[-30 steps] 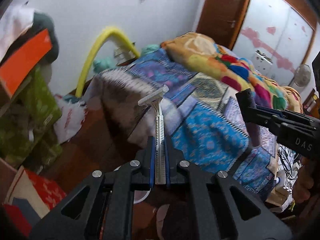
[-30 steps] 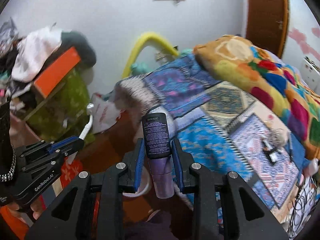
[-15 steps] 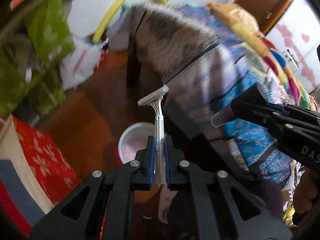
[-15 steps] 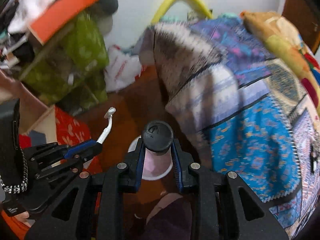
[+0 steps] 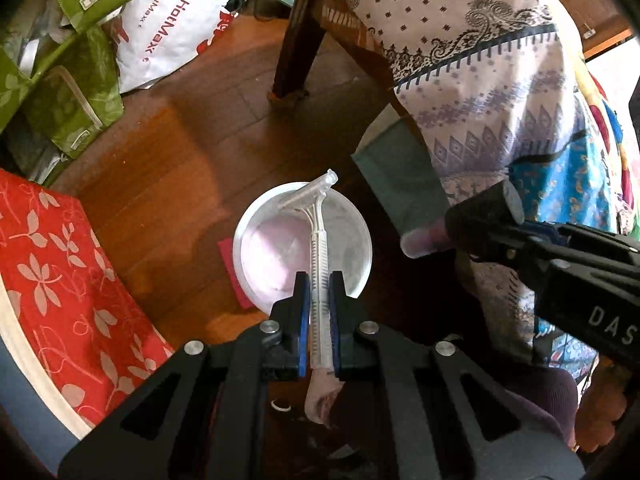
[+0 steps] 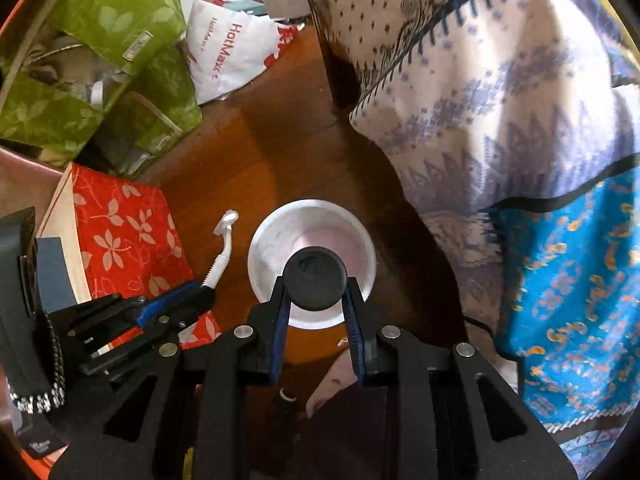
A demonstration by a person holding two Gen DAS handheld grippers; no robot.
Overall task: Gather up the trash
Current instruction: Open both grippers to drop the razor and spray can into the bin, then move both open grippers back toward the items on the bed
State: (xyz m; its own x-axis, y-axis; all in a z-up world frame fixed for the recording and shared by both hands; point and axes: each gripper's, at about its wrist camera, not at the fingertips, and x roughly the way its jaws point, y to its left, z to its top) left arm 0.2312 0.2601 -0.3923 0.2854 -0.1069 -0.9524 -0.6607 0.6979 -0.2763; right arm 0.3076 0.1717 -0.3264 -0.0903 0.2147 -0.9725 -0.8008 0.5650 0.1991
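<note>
Holding one piece of trash apiece, both claws hang over a white bucket point(image 5: 256, 236) standing on the wooden floor point(image 5: 172, 148). The left claw point(image 5: 319, 312) pinches a clear disposable razor point(image 5: 316, 236) by its handle, head pointing forward over the bucket's mouth. The right claw point(image 6: 316, 300) clamps a black-capped tube point(image 6: 315, 280), seen cap-on, directly above the same bucket point(image 6: 264, 248); from the left wrist view its pale body juts out toward the bucket.

By the look of it, the picking-up is done for these two items and only the drop remains; neither has been let go, and the bucket's pinkish interior shows nothing clearly lying in it. Whether more trash waits elsewhere cannot be told.

Around the bucket, a red floral box point(image 5: 60, 272) sits close on one side, green floral bags point(image 5: 68, 92) and a white HotMax bag point(image 5: 168, 36) lie farther off, and a patterned bedsheet point(image 5: 480, 100) drapes down beside a dark bed leg point(image 5: 296, 40). Nothing blocks the bucket's mouth, though the two claws crowd one another over the small opening, and a bare foot point(image 5: 600, 412) is near.
</note>
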